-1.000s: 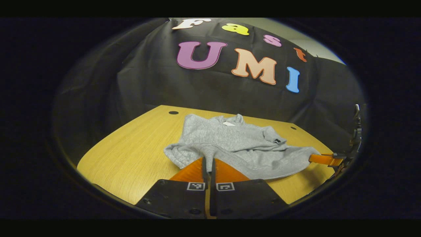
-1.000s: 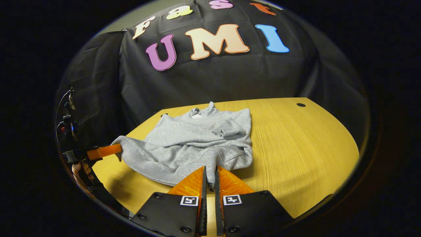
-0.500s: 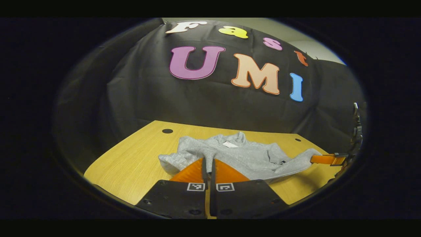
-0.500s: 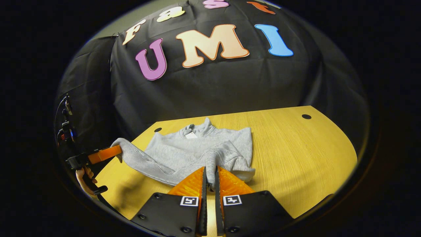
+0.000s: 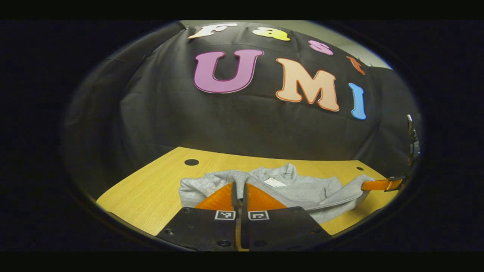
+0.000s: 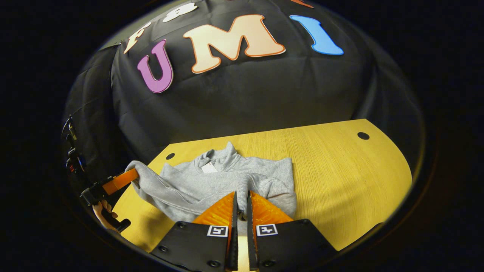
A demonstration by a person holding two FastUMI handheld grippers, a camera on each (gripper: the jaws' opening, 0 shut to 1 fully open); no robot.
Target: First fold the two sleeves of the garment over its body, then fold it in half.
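Observation:
A grey sweatshirt (image 5: 302, 189) (image 6: 211, 181) lies on the wooden table (image 5: 151, 189), its sleeves folded onto the body and its collar with a white tag toward the wall. My left gripper (image 5: 239, 185) is shut on the hem's left corner, lifted above the body. My right gripper (image 6: 241, 194) is shut on the hem's other corner, also raised. In the right gripper view the left gripper (image 6: 130, 175) shows at the far left, held by a hand (image 6: 100, 209). At the right edge of the left gripper view the right gripper (image 5: 365, 185) pinches the hem.
The black cloth wall (image 6: 245, 94) rises just behind the table. Small round holes (image 6: 363, 135) (image 5: 191, 162) sit near the table's back corners. Bare wood (image 6: 348, 181) spreads right of the garment.
Both grippers have carried the lifted hem forward over the body toward the collar, so the body now looks much shorter. Both stayed shut.

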